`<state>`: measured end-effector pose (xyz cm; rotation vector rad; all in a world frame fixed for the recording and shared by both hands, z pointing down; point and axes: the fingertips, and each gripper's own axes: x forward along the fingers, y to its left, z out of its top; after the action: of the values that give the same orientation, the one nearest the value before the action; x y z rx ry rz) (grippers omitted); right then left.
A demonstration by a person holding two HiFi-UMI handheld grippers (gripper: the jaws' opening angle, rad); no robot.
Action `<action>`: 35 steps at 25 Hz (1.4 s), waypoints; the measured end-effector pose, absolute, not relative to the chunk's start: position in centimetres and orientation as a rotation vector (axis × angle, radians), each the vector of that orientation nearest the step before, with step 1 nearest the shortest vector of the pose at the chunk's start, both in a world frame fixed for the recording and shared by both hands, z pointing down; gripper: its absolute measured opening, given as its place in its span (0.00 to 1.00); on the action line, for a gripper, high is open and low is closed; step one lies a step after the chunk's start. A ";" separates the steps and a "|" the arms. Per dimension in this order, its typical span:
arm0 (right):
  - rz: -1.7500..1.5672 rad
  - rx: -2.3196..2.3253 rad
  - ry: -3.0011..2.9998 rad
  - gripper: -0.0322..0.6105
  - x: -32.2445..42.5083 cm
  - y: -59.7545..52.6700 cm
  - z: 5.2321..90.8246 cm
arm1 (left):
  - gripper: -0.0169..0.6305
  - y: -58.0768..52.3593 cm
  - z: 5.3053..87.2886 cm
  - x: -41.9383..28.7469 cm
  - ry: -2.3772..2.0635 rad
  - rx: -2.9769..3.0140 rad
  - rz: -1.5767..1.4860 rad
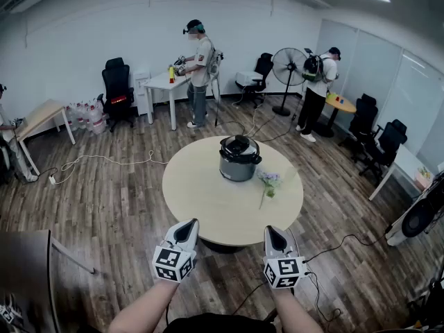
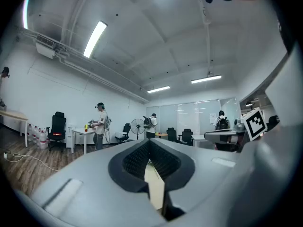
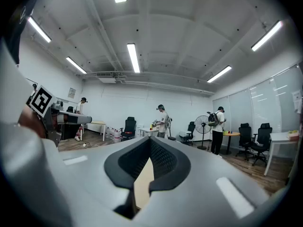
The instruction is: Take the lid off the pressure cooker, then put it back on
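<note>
My left hand-held gripper [image 1: 186, 229] is clenched shut with nothing between the jaws, held level at the near edge of the round surface [image 1: 208, 207]. Its own view shows the pads together, only a sliver of tabletop past them.

The pressure cooker [image 1: 239, 164] stands ahead of both hand-held grippers, well apart from them, toward the far side of the surface and roughly between their two lines of aim, a bit closer to the right one's. The lid [image 1: 238, 146] is on and looks seated; I can't make out its lock position. A small flower sprig [image 1: 268, 181] lies just right of the cooker, ahead of my right side.

My right hand-held gripper [image 1: 275, 236] is also clenched and empty, level, at the near edge.

Step, as I judge it: pre-approach, lid removal not begun. Next move calls for opening the jaws, reaching forward across the surface, one hand-held gripper steadying the pot body or side handle, the other taking the lid handle, likely twist then lift. Keep clear of the sprig.
</note>
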<state>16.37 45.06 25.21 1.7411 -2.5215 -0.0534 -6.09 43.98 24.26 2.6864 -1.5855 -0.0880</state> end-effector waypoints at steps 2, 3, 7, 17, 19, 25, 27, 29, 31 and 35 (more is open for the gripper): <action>-0.037 1.753 -2.521 0.06 16.5 45.1 25.4 | 0.03 44.1 24.5 -6.1 -1.582 2.685 -0.083; -0.033 1.756 -2.522 0.06 16.5 45.1 25.5 | 0.03 44.1 24.6 -6.2 -1.581 2.685 -0.082; -0.038 1.751 -2.535 0.06 16.4 45.1 25.4 | 0.03 44.0 24.7 -6.4 -1.581 2.680 -0.078; -0.006 1.619 -2.624 0.06 16.0 45.4 26.4 | 0.03 44.4 25.4 -6.6 -1.603 2.650 -0.073; 0.023 1.551 -2.647 0.40 15.4 45.2 26.6 | 0.03 44.4 25.6 -6.7 -1.613 2.644 -0.069; 0.067 1.484 -2.653 0.94 14.9 44.4 26.4 | 0.03 44.1 25.7 -6.7 -1.629 2.658 -0.091; 0.060 1.492 -2.670 0.94 15.4 44.2 26.2 | 0.63 43.6 26.2 -4.9 -1.545 2.737 -0.056; 0.064 1.516 -2.693 0.94 16.3 44.0 26.0 | 0.94 43.1 27.1 -3.4 -1.495 2.774 0.016; 0.082 1.540 -2.710 0.94 17.4 43.8 25.9 | 0.94 42.9 27.7 -2.8 -1.493 2.761 0.035; 0.061 1.557 -2.721 0.94 19.9 43.6 25.9 | 0.94 42.8 28.5 -1.7 -1.507 2.726 0.050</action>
<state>19.85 43.58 25.86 1.5573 -2.7209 0.0610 -1.70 42.76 28.55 2.7262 -1.5072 0.0496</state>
